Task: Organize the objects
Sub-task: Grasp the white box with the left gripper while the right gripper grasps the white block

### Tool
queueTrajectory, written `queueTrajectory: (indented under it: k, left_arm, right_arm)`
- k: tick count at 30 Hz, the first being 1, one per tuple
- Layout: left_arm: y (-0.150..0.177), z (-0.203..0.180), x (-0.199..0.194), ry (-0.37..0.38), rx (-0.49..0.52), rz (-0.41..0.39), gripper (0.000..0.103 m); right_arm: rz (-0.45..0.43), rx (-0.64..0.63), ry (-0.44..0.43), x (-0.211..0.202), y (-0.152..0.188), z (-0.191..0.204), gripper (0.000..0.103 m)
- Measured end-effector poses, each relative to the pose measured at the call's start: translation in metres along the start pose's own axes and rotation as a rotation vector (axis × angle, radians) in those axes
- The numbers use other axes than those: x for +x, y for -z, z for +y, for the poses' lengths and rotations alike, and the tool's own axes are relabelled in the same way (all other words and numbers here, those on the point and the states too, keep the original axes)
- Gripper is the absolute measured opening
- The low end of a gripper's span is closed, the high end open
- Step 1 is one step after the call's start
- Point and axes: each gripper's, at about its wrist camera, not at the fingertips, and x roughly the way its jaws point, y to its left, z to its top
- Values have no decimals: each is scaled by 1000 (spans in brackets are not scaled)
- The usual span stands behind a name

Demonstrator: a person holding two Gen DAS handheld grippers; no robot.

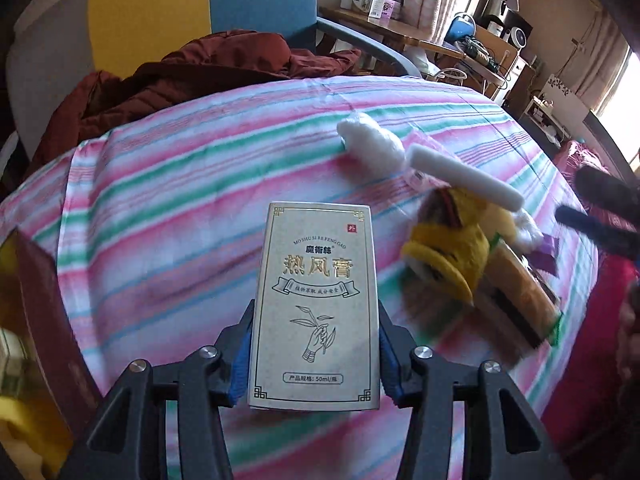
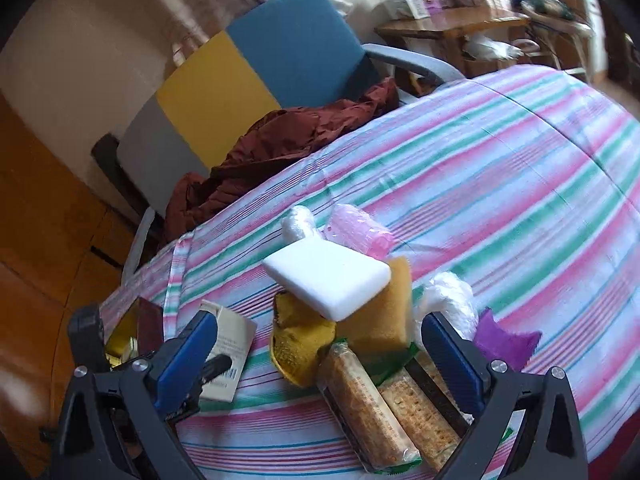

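Note:
My left gripper (image 1: 314,356) is shut on a silver-grey ointment box (image 1: 314,304) with gold Chinese lettering, held above the striped bedsheet (image 1: 180,200). The box also shows in the right wrist view (image 2: 228,354), with the left gripper on it. My right gripper (image 2: 320,344) is open, its jaws on either side of a pile: a white foam block (image 2: 328,280), a yellow cloth (image 2: 300,344), an orange sponge (image 2: 380,316) and packs of crackers (image 2: 384,404). In the left wrist view the pile (image 1: 452,256) lies to the right of the box.
A dark red box with a gold inside (image 1: 44,312) stands at the left edge. White cotton wads (image 1: 372,140), a pink roller (image 2: 360,230) and a purple piece (image 2: 504,340) lie by the pile. A rust-red jacket (image 2: 280,144) lies on a chair (image 2: 272,64).

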Motion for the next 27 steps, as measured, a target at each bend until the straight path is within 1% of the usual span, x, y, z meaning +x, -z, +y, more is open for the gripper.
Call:
queueTrajectory:
  k: [3, 5, 6, 8, 10, 13, 15, 17, 18, 19, 20, 21, 23, 27]
  left_arm:
    - [15, -1, -8, 3, -1, -6, 52]
    - [23, -1, -13, 11, -12, -9, 52]
    - [26, 0, -15, 15, -19, -12, 52]
    - [28, 1, -17, 21, -30, -14, 52]
    - [30, 2, -18, 27, -37, -17, 52]
    - [31, 4, -18, 35, -50, -19, 52]
    - [30, 5, -17, 43, -60, -19, 52]
    - [30, 5, -16, 48, -64, -18, 52]
    - [30, 5, -16, 48, -63, -20, 53]
    - [31, 5, -16, 46, -62, -22, 53]
    - [32, 4, -16, 44, -60, -23, 53]
    - [33, 4, -16, 42, -58, -26, 53]
    - [34, 3, -17, 41, -58, -32, 53]
    - [38, 3, -19, 38, -61, -37, 53]
  right_arm:
    - [31, -124, 7, 8, -14, 10, 103]
    - [90, -175, -37, 22, -28, 10, 103]
    - [123, -191, -65, 29, -34, 9, 103]
    - [169, -211, -80, 43, -45, 7, 103]
    - [242, -236, -113, 61, -54, 5, 103]
    - [341, -277, -124, 86, -63, 5, 103]
    - [383, -298, -109, 99, -64, 4, 103]
    - [421, -303, -122, 108, -62, 4, 103]
    - [437, -310, -120, 112, -61, 5, 99]
    - [451, -318, -128, 115, -59, 7, 87]
    - [461, -333, -131, 116, -56, 10, 79]
    - [457, -362, -108, 115, -53, 14, 68]
    - [440, -376, -99, 110, -51, 18, 66]
    - [391, -378, -129, 89, -46, 28, 64]
